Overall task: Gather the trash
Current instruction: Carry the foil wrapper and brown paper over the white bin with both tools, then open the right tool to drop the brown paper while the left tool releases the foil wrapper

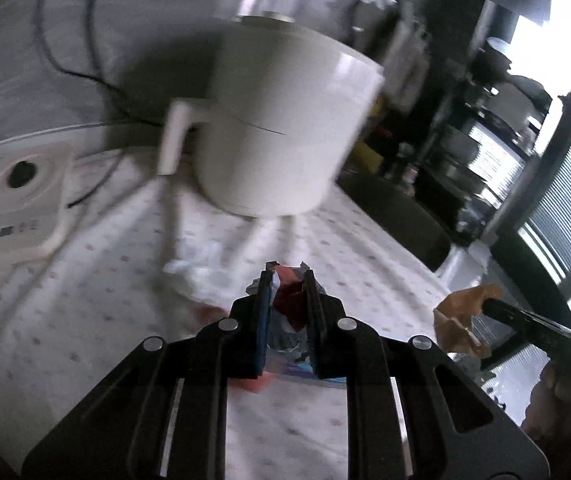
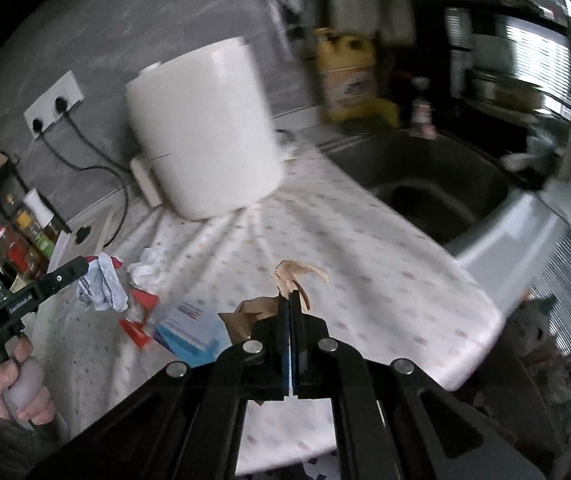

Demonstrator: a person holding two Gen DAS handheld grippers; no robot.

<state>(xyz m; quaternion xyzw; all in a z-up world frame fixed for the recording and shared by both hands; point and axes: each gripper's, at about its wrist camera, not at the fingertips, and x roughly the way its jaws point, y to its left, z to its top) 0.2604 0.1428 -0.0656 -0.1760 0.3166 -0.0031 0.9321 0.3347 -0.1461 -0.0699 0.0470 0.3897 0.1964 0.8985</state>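
Trash was partly in hand. My left gripper [image 1: 288,280] was clamped on a crumpled wrapper [image 1: 287,300], red and white, lifted clear of the cloth [image 1: 65,320]; the right wrist view showed the same bundle [image 2: 101,284] hanging from that gripper's tip. My right gripper [image 2: 291,300] was pinched tight on brown paper [image 2: 297,274], its jaws nearly touching with the paper spilling out above and to the left of them. That made two pieces picked up, neither yet dropped anywhere; I saw no bin or bag in either view, so I could not say where they were to go.

Left on the cloth: a white tissue wad [image 2: 147,266], red scraps [image 2: 139,320] just beside it, and a blue-and-white packet [image 2: 191,330] near my right gripper. I judged the job under halfway, with three or so items to collect and all disposal outstanding.

A white appliance [image 2: 201,128] stood behind the litter, a sink [image 2: 425,184] to its right. Both views were motion-blurred, so small scraps may have gone unnoticed.
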